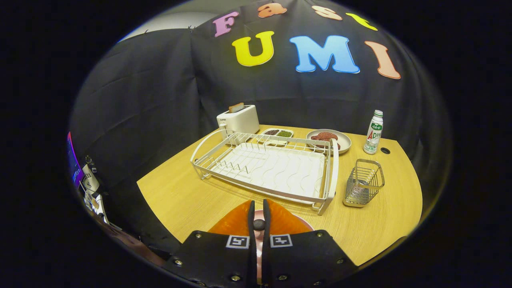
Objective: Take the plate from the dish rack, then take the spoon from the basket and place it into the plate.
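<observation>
Standing at the far left of the wooden table (180, 200), a white toaster (239, 119) holds a slice of bread. Right of it, the empty dish rack (268, 168) spans the middle, with a divided dish (276, 135) and a plate of meat (329, 140) behind. Nearer, the gripper (259, 216) hangs over a pink plate (298, 225), jaws pressed on a dark handle that may be the spoon (259, 225). Farther right stand the wire basket (363, 184) and a bottle (373, 132).
</observation>
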The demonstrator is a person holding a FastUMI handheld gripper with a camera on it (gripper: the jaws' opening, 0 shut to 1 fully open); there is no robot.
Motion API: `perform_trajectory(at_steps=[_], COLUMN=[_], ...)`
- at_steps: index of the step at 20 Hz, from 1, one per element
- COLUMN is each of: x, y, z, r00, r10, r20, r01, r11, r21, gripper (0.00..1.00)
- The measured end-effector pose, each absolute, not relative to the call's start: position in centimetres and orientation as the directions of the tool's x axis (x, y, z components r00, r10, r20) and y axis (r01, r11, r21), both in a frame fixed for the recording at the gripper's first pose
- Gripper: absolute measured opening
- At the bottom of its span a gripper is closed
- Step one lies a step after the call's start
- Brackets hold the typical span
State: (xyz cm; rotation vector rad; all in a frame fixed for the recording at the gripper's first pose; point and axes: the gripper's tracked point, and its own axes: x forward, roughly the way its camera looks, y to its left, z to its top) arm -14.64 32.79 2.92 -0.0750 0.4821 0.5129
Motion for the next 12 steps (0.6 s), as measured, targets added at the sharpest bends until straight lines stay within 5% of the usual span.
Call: perform_trajectory(at_steps=[6,12], x=[-13.2,-11.0], y=[29.0,24.3], z=[5.7,15.1], r00=[0.845,0.962], r10=[0.335,0.189], r20=[-0.416,-0.197], r01=[-0.365,-0.198], r11=[0.931,0.98], r21=[0.008,-0.03], gripper=[0.21,0.24])
